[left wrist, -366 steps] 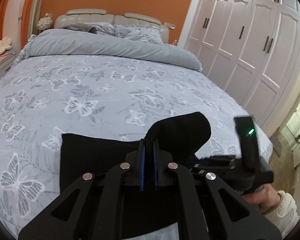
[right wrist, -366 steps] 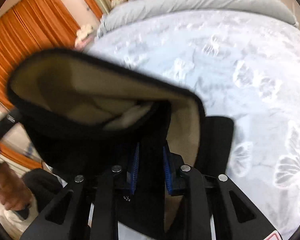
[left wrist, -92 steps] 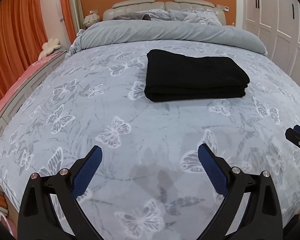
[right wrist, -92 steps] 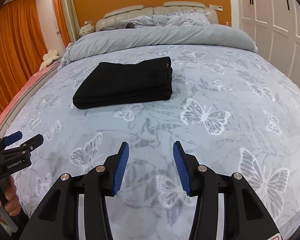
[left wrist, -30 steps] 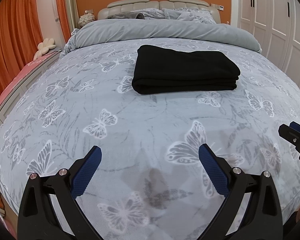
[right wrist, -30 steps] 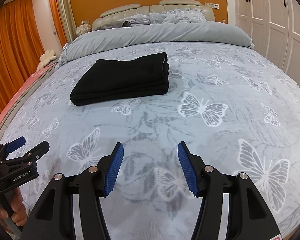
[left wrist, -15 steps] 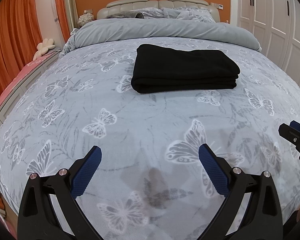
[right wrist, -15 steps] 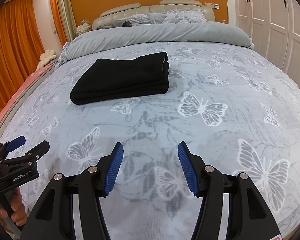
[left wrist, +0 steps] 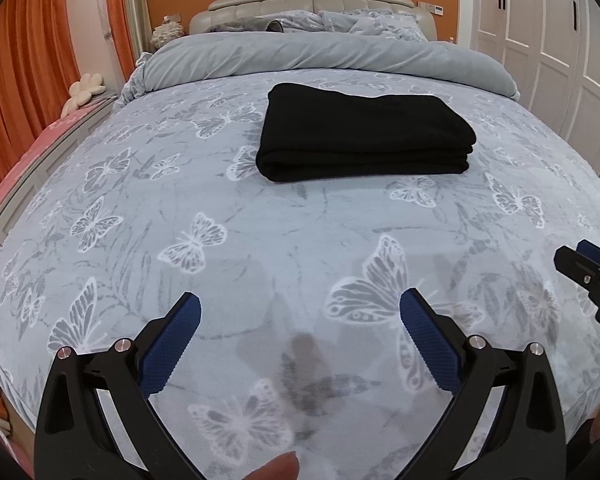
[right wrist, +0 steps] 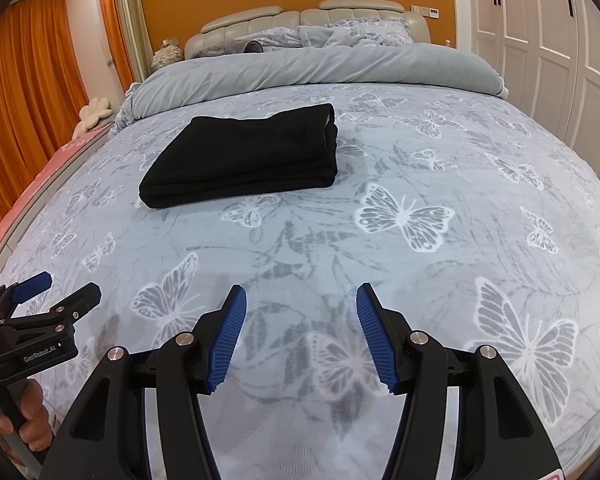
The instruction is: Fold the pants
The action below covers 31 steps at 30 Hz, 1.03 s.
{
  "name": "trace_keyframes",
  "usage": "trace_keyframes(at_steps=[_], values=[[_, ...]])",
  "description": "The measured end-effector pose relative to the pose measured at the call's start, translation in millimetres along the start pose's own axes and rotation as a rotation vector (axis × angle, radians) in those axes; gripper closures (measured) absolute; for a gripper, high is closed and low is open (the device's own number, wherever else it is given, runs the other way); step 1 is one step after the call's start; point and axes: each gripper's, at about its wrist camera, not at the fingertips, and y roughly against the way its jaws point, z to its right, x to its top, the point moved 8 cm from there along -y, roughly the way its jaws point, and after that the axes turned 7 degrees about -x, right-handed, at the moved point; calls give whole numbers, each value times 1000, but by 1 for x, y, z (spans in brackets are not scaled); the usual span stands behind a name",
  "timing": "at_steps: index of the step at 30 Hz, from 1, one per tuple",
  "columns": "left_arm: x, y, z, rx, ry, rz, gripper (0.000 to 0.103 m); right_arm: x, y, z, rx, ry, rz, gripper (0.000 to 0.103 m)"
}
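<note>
The black pants (left wrist: pixel 362 136) lie folded in a flat rectangular stack on the butterfly-print bedspread (left wrist: pixel 260 240), in the middle of the bed; they also show in the right wrist view (right wrist: pixel 244 158). My left gripper (left wrist: pixel 300 316) is open and empty, held above the foot of the bed, well short of the pants. My right gripper (right wrist: pixel 300 304) is open and empty, also near the foot of the bed and apart from the pants. Each gripper shows at the edge of the other's view, the right one (left wrist: pixel 588 272) and the left one (right wrist: pixel 44 300).
A rolled grey duvet (left wrist: pixel 320 56) and pillows lie at the headboard. White wardrobe doors (left wrist: pixel 560 40) stand on the right. Orange curtains (left wrist: pixel 28 72) and a pink bench edge (left wrist: pixel 20 160) are on the left.
Long before, both grippers were shut on the pants mid-fold. Over the last second almost nothing has moved; both grippers stay open and drawn back from the folded pants.
</note>
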Motion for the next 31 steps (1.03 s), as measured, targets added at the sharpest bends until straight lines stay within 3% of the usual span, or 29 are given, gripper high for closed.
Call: trace_keyframes(at_steps=[23, 26, 31], values=[[1, 0, 1, -3, 15, 34, 5, -3, -3, 1, 0, 20, -9, 46], [-1, -6, 3, 30, -23, 2, 5, -4, -4, 1, -3, 20, -10, 46], [-11, -22, 5, 0, -16, -53, 5, -10, -12, 7, -28, 26, -17, 39]])
